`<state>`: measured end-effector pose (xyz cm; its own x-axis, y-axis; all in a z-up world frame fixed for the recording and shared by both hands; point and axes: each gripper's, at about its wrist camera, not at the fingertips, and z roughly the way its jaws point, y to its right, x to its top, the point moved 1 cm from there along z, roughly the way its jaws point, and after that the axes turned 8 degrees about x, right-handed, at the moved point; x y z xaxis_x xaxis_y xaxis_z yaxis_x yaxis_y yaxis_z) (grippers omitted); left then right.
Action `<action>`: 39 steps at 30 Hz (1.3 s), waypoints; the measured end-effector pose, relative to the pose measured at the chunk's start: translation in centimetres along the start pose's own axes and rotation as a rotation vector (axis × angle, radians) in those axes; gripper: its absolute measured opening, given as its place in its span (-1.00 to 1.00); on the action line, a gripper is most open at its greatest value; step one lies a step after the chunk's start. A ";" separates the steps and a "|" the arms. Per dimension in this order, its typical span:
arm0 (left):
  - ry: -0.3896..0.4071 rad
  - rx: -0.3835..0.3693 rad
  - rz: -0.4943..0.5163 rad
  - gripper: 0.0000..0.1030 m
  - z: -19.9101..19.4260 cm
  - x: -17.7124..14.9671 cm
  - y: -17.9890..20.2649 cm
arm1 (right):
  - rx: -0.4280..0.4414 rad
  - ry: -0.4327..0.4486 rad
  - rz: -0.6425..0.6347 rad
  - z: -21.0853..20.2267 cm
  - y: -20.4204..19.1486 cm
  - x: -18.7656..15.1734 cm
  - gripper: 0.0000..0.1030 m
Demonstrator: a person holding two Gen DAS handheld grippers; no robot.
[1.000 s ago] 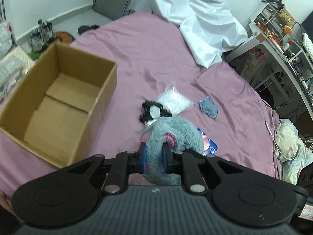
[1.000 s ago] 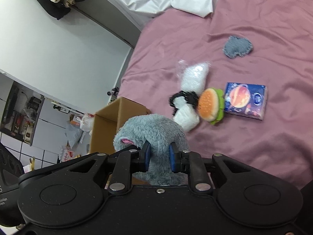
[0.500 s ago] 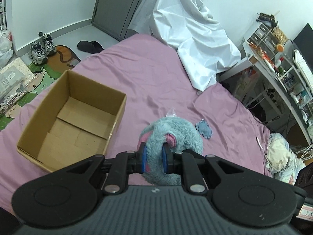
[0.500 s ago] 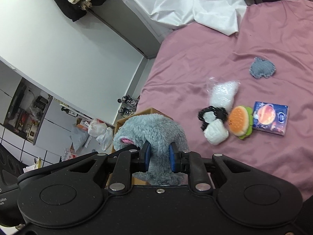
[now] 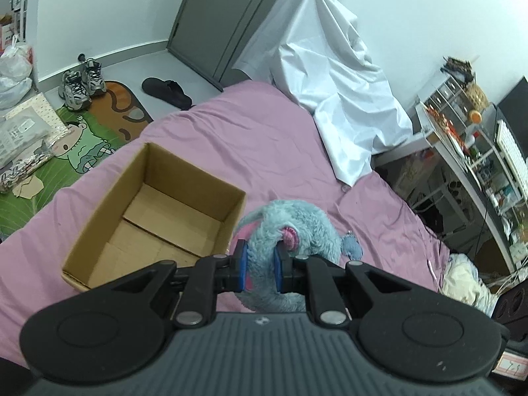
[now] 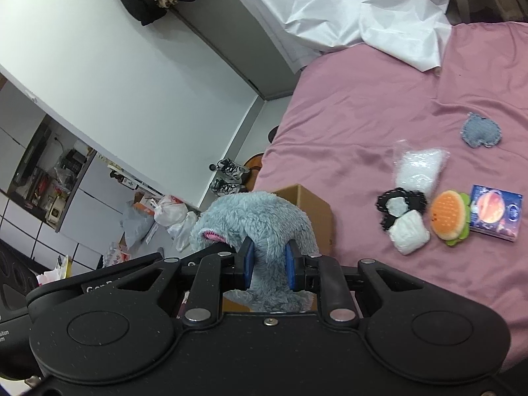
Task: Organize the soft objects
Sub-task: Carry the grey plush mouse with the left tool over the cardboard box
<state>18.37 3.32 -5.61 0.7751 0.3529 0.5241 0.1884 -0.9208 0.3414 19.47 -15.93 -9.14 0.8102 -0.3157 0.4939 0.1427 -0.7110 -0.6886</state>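
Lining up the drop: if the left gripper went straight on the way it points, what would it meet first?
Likely the pink bed sheet beyond the gray plush toy that the left gripper clamps; the cardboard box lies left of that line, though fisheye depth is uncertain.

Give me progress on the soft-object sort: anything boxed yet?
Nothing boxed: the cardboard box shows only bare flaps inside. In hand: the grey plush toy, clamped by both the left gripper and right gripper, held beside the box. Left on the bed: burger plush, black-and-white plush, grey pouch, white bag.
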 end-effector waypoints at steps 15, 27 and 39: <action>-0.016 0.036 -0.093 -0.72 2.3 3.0 -6.2 | -0.016 -0.083 -0.024 6.7 -3.5 -0.1 -0.62; -0.095 0.045 -0.133 -0.76 7.5 4.6 -9.1 | -0.084 -0.153 -0.001 11.8 -2.5 0.1 -0.50; -0.136 0.106 -0.124 -0.76 12.1 5.3 -9.8 | -0.121 -0.160 0.037 12.0 -1.0 1.3 -0.21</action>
<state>27.94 12.18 -15.59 0.8152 0.4451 0.3706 0.3437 -0.8867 0.3092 27.18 -8.10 -14.14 0.8950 -0.2460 0.3721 0.0497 -0.7740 -0.6313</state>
